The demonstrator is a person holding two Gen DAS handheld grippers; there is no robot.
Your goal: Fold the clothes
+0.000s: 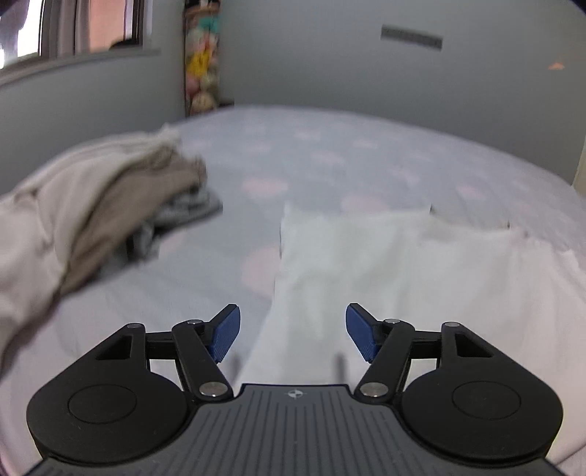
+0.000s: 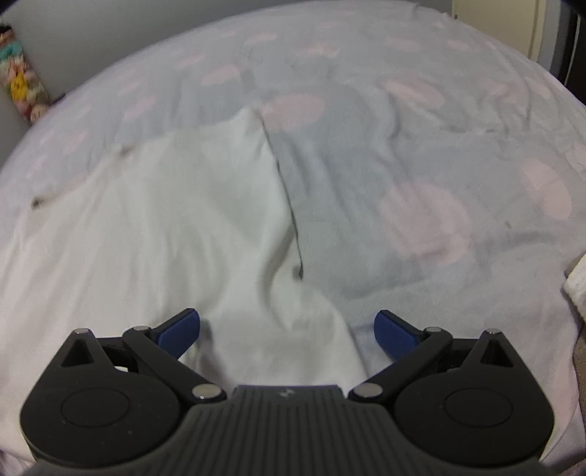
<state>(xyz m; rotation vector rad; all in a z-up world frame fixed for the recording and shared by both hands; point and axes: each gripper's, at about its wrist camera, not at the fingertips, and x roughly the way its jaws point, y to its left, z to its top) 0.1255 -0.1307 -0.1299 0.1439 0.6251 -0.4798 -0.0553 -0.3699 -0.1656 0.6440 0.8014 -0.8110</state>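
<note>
A white garment (image 1: 366, 256) lies flat on the bed, partly folded, with a straight left edge. My left gripper (image 1: 293, 331) hovers open just above its near part; the cloth passes under the gap and neither blue pad presses on it. In the right wrist view the same white garment (image 2: 183, 219) spreads to the left, with a dark seam along its right edge. My right gripper (image 2: 287, 333) stands wide open over the garment's near corner, holding nothing.
A heap of beige and grey clothes (image 1: 91, 212) sits at the left of the bed. The bed sheet (image 2: 421, 164) is pale lilac with pink blotches. A grey wall (image 1: 366, 66), a window (image 1: 73, 29) and a hanging toy strip (image 1: 201, 55) lie beyond. A white towel edge (image 2: 577, 282) shows at right.
</note>
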